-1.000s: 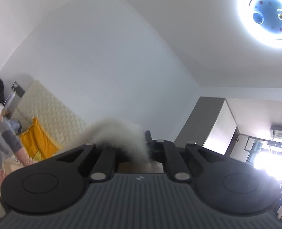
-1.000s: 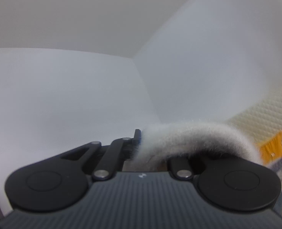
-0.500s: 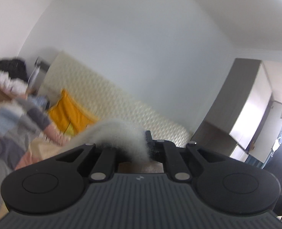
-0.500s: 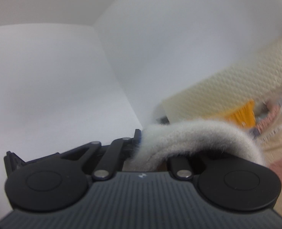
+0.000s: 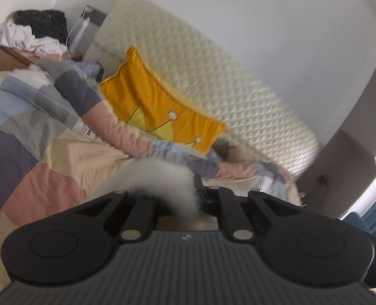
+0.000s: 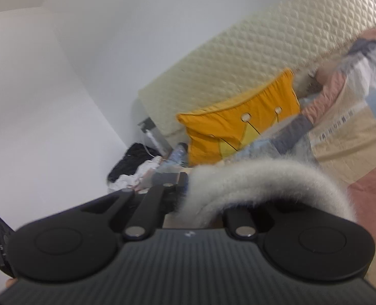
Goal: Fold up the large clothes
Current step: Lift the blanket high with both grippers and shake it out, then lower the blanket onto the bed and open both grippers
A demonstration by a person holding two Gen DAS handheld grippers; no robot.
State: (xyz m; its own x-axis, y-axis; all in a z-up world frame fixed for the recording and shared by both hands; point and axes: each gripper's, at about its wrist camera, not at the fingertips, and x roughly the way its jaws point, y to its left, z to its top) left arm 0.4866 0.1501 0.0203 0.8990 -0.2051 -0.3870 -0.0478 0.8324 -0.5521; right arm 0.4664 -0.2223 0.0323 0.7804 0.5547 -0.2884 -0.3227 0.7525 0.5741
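A fluffy white garment [image 5: 160,178] bulges out between the fingers of my left gripper [image 5: 194,195], which is shut on it; the fabric drapes off to the left over the left finger. In the right wrist view the same fluffy white garment [image 6: 264,178] arches from my right gripper [image 6: 188,193] over its right finger, and that gripper is shut on it too. Both grippers are held above a bed with a patchwork cover [image 5: 43,152]. The rest of the garment hangs out of sight below both cameras.
An orange cushion [image 5: 160,106] leans on the quilted cream headboard [image 5: 226,81]. A rumpled patchwork duvet [image 5: 73,94] lies along the head of the bed. Piled clothes [image 5: 33,30] sit on a bedside box at far left. A grey wardrobe [image 5: 353,139] stands at right.
Both grippers have swung down from pointing at the ceiling and walls to facing the bed, still gripping the white garment. The bed, cushion and headboard have come into view.
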